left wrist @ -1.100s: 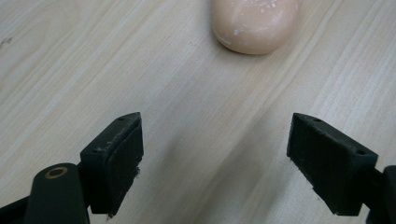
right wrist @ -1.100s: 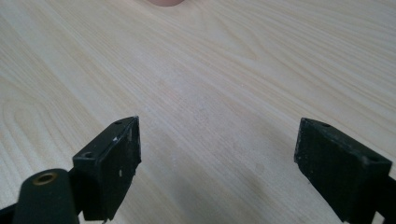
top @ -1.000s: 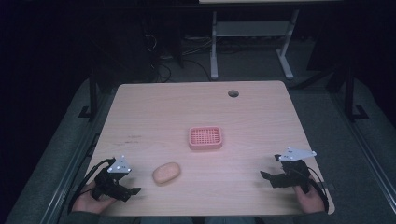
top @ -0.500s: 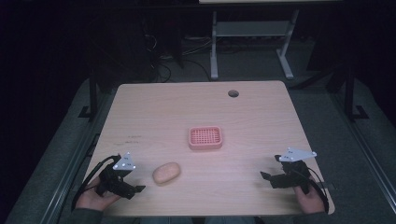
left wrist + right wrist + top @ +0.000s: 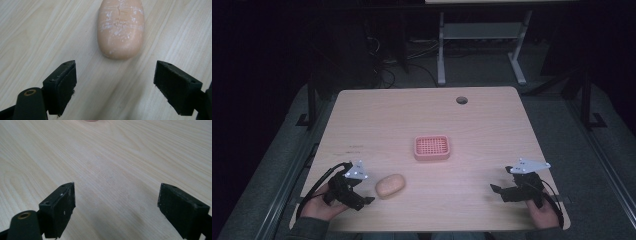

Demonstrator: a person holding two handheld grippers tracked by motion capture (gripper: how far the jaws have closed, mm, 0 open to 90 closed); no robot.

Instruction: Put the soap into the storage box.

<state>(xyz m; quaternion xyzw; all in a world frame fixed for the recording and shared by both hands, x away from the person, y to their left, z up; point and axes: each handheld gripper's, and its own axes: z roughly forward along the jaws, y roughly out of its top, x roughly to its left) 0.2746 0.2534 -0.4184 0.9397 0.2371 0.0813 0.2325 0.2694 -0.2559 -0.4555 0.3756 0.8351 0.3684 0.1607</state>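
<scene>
Near the front left part of the light wooden table (image 5: 422,120) lies a peach-coloured oval bar of soap (image 5: 390,185), flat on the wood, with white scratches on its top. The left hand-held gripper (image 5: 362,200) is just beside the soap, on its left, with jaws wide apart and nothing between them; the soap is a little ahead of the gap. A pink rectangular perforated soap dish (image 5: 432,147) stands behind the soap, apart from it. The right hand-held gripper (image 5: 495,189), far right of the soap, is spread open over bare wood.
</scene>
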